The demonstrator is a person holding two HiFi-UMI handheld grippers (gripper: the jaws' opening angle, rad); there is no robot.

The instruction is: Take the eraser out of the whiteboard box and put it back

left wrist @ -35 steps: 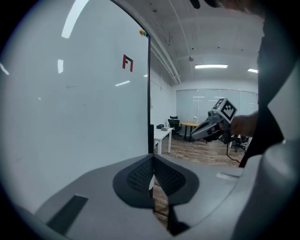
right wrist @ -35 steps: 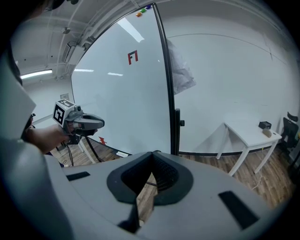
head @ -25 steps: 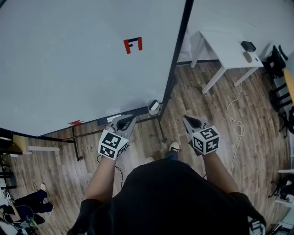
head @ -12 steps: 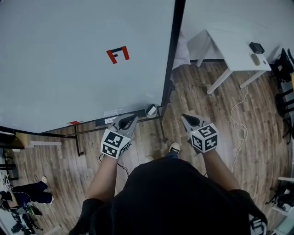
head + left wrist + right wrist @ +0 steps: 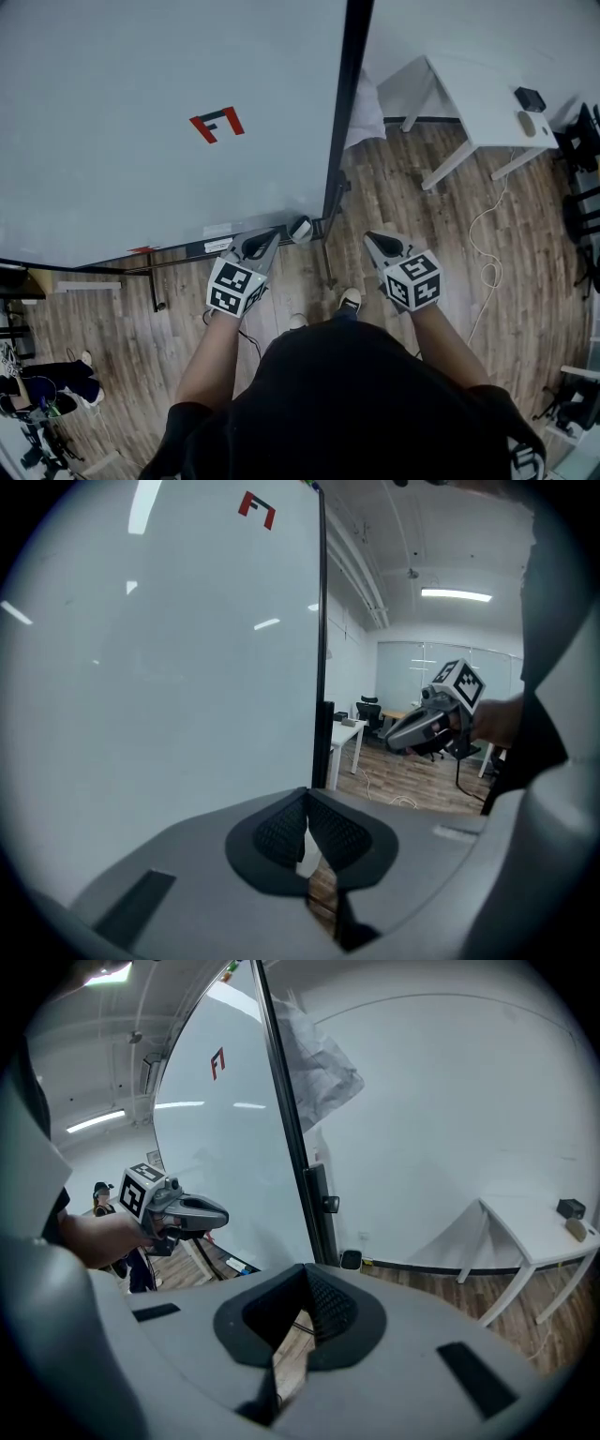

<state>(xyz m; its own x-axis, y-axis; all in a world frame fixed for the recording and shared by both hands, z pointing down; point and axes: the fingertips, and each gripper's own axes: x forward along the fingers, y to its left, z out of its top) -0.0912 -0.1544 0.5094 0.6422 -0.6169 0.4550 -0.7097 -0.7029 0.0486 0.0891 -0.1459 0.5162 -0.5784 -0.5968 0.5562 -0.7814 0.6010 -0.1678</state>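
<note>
The left gripper (image 5: 266, 238) has its dark ribbed fingers (image 5: 281, 832) pressed together at the tips, with nothing between them. The right gripper (image 5: 375, 240) likewise has its fingers (image 5: 328, 1309) closed tip to tip, and they are empty. Both grippers point forward and downward, side by side but apart.

Just ahead of the left fingertips runs the lower edge of a large white whiteboard (image 5: 141, 112) in a black metal frame (image 5: 342, 103). A small dark-and-white box (image 5: 300, 228) sits at that edge. It is slightly to the right of the left fingertips and to the left of the right ones, near both but touching neither. The eraser cannot be made out in any view.

On the board, well beyond the left fingers, is a red-and-black mark (image 5: 217, 124). Beyond the right fingers and off to their right stands a white rectangular table (image 5: 469, 94). It stands on a brown wood-plank floor (image 5: 394, 187), which lies beneath both pairs of fingers.
</note>
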